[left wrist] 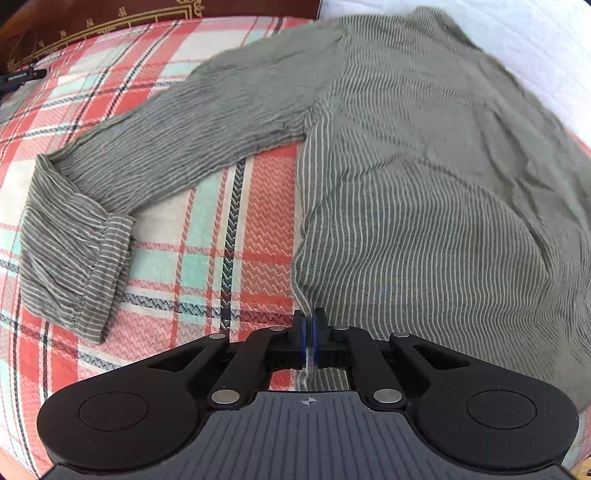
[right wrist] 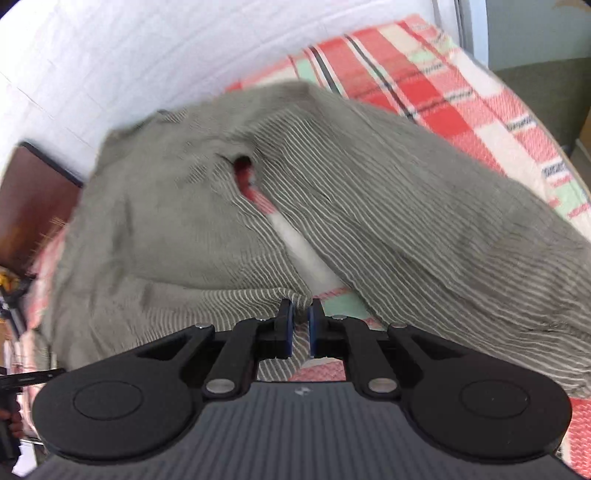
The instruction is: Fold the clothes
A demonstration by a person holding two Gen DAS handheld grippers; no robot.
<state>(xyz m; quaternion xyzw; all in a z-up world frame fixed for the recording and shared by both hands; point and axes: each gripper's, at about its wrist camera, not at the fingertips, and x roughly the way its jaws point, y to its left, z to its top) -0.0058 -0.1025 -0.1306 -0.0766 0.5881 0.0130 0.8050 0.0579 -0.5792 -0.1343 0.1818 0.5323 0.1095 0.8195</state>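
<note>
On the bed lies a grey shirt [left wrist: 424, 177] with thin white stripes. It is spread out on a checked blanket [left wrist: 207, 251] of red, white and mint green.

From the left camera, the shirt's body fills the right side of the view. One long sleeve [left wrist: 155, 147] reaches out to the left across the blanket. Its cuff [left wrist: 77, 258] is bunched up and lies flat near the left edge. Between the sleeve and the shirt's body you can see bare blanket. The left gripper [left wrist: 309, 319] is at the shirt's near edge, low in the picture. Its two fingers are pressed together, and a bit of striped cloth is pinched between the blue pads.

From the right camera, the shirt [right wrist: 192, 221] looks blurry and humped up. A long gap [right wrist: 280, 221] opens in the cloth, and the blanket [right wrist: 461, 99] shows through it. The right gripper [right wrist: 300, 308] is at the near edge of the shirt. Its fingers are close, with a thin slot between them, and a fold of striped cloth sits in that slot, so it is clamped on the shirt.

Behind the bed is a white wall [right wrist: 110, 55]. A dark brown wooden board [left wrist: 110, 22] with gold lines stands at the far end of the bed.
</note>
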